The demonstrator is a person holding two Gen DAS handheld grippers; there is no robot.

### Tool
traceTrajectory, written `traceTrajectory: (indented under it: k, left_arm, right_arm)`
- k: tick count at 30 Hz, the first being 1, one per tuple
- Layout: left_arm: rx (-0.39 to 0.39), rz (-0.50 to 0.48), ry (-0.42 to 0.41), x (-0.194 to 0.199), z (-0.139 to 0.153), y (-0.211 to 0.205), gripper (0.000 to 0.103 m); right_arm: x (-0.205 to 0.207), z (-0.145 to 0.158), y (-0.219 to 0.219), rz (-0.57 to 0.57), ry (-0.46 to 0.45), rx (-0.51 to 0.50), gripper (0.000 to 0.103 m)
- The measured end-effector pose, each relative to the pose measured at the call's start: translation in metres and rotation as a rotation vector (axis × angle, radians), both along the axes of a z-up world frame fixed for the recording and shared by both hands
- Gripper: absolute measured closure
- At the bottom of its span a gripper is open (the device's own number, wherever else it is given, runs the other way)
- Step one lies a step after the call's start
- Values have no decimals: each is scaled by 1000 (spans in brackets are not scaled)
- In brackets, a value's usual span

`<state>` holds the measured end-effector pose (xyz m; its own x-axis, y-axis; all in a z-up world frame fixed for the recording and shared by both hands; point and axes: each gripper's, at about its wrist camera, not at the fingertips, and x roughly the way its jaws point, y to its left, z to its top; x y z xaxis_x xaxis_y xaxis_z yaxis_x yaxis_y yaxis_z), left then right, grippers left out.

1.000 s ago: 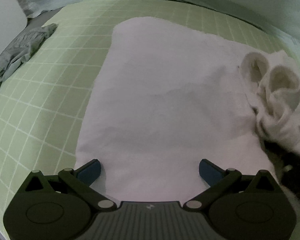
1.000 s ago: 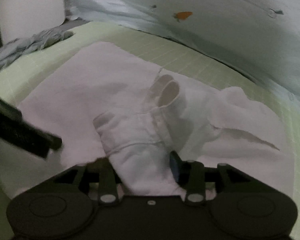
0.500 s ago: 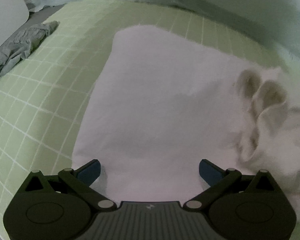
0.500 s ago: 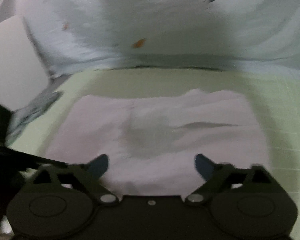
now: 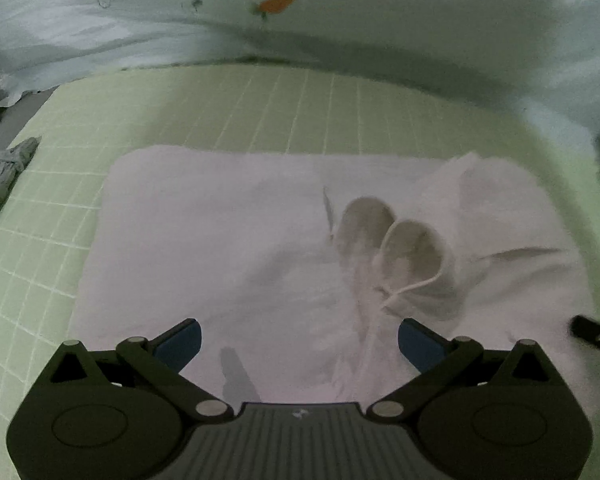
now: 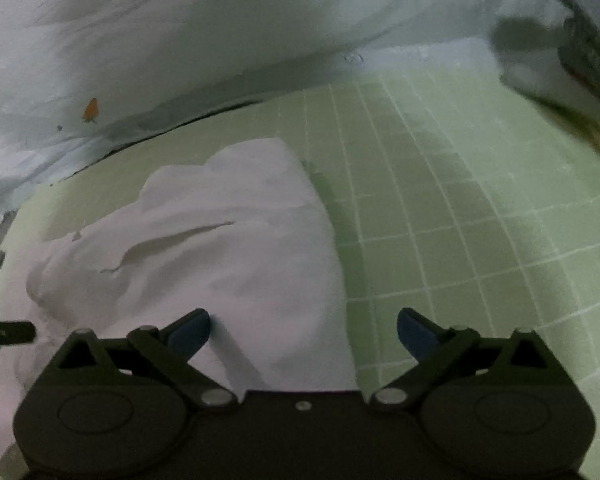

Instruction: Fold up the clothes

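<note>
On a green grid mat (image 5: 260,112), a white garment (image 5: 220,240) lies partly folded, sleeves bunched at its middle. The left gripper (image 5: 298,338) and right gripper (image 6: 303,330) hover wide and empty; flattening the sleeves first should square the next fold.

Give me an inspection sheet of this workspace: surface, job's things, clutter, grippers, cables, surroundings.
Surface: green mat with white grid lines, lying flat.
Job's things: white garment spread on the mat, partly folded; two sleeve cuffs stand open side by side on top of it, right of centre.
Clutter: crumpled grey cloth at the mat's left edge, apart from the garment.
Grippers: left gripper open, above the garment's near edge, holding nothing; right gripper open, over the garment's right edge, holding nothing.
Cables: nothing seen.
Surroundings: pale sheet with a carrot print behind the mat.
</note>
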<state>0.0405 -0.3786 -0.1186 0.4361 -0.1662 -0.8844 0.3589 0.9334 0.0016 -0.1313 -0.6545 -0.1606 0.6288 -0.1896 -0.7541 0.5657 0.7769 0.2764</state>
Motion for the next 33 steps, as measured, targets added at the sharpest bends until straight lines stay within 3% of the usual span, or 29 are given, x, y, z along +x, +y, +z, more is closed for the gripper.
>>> traceTrajectory:
  k: [2,6,8,10,12,13,17,20,25,33]
  left_arm:
    - [47,40,34,10,-12,-6,0]
    - [31,89,89,19,-25,-5,0]
    - [30,85,94,21,-29,-5,0]
    - [34,78,100,22,-32,-6,0]
    - [41,71,104,24,-36,-8,0]
    - [43,68,104,25,-38,-9,0]
    - [46,65,95,26,-40,-10,0]
    - [68,66,99,27,-39,-14,0]
    - [93,51,89,26,-31,-12,0]
    - [4,54,-18,10,15,50,0]
  right_arm:
    - [1,-5,-9,9,-12,40,2]
    - [8,-12,-16,38,-38,110,3]
    - [12,-13,-17,64,-67,126,9]
    - [17,-15,-18,92,-102,160,25]
    - [21,-16,-19,100,-120,193,33]
    - [22,-18,-22,98,-128,220,45]
    - [12,-29,-37,7,-233,452,82]
    - [5,-20,-33,-37,-301,524,88]
    - [-1,5,-17,-88,-423,602,90]
    - [17,64,42,-27,-488,506,90]
